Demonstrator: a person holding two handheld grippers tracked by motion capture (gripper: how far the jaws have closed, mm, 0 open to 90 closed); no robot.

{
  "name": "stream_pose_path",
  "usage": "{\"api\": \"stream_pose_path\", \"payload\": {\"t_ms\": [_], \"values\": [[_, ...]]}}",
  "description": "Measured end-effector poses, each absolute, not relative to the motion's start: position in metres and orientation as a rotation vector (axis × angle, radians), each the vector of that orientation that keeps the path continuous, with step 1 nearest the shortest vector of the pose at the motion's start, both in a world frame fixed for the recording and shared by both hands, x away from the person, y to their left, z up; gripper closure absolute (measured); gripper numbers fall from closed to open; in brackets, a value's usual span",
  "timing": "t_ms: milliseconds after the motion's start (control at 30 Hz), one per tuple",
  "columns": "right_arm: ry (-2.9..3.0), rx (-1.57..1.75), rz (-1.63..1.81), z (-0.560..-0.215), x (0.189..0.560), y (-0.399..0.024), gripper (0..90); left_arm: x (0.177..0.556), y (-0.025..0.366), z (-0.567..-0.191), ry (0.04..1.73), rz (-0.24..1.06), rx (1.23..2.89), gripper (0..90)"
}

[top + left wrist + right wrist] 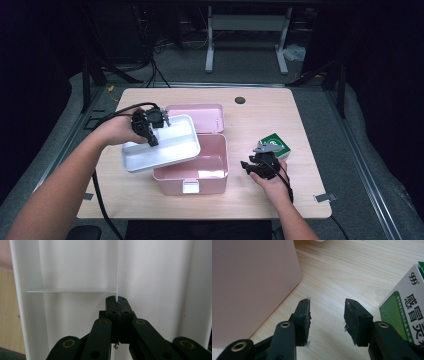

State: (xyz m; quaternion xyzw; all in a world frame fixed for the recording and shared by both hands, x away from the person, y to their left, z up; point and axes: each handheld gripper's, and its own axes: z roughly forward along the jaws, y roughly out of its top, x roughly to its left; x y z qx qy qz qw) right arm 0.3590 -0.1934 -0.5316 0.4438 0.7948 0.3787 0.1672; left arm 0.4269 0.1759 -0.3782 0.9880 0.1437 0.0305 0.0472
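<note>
Far left of the worktop [280, 107]: left gripper [150, 125] raised above the surface, jaws clamped tight on the thin inner divider of the white tray [165, 145]; in the left gripper view the pads [111, 306] pinch that partition at its near end, where a cross wall meets it. Tray held clear of the pink box [192, 170], tilted, its near right corner overhanging the box's open left half. Box standing open in the middle, lid [197, 117] folded back toward the far side, interior bare, white latch on the near wall.

Step in hand, judging by the pose: lifting the insert tray out of the box, or carrying it aside to the left; direction not readable from a single moment.

Right of the box: right gripper [257, 165] resting low near the worktop, jaws parted about halfway with nothing between them, bare wood showing in the gap in the right gripper view. Just right of it, the green and white medicine carton [274, 145], apart from the jaws, not touched.

Next move probably calls for setting the tray flat on free wood left of the box without letting the thin divider slip, then closing the right jaws on the carton to load it into the emptied box.
</note>
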Motion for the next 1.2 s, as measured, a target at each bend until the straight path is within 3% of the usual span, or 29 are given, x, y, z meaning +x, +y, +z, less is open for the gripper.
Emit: {"api": "stream_pose_path", "payload": {"t_ms": [400, 767, 1200], "values": [[2.268, 1.266, 1.077, -0.532, 0.359, -0.193, 55.8, 0.427, 0.256, -0.367, 0.733, 0.101, 2.901, 89.3], [2.272, 1.271, 1.074, -0.533, 0.359, -0.191, 55.8, 0.432, 0.317, -0.377, 1.202, 0.108, 2.701, 89.4], [2.271, 1.27, 1.065, -0.533, 0.359, -0.19, 55.8, 0.435, 0.33, -0.433, 1.317, 0.002, 2.657, 89.4]]}}
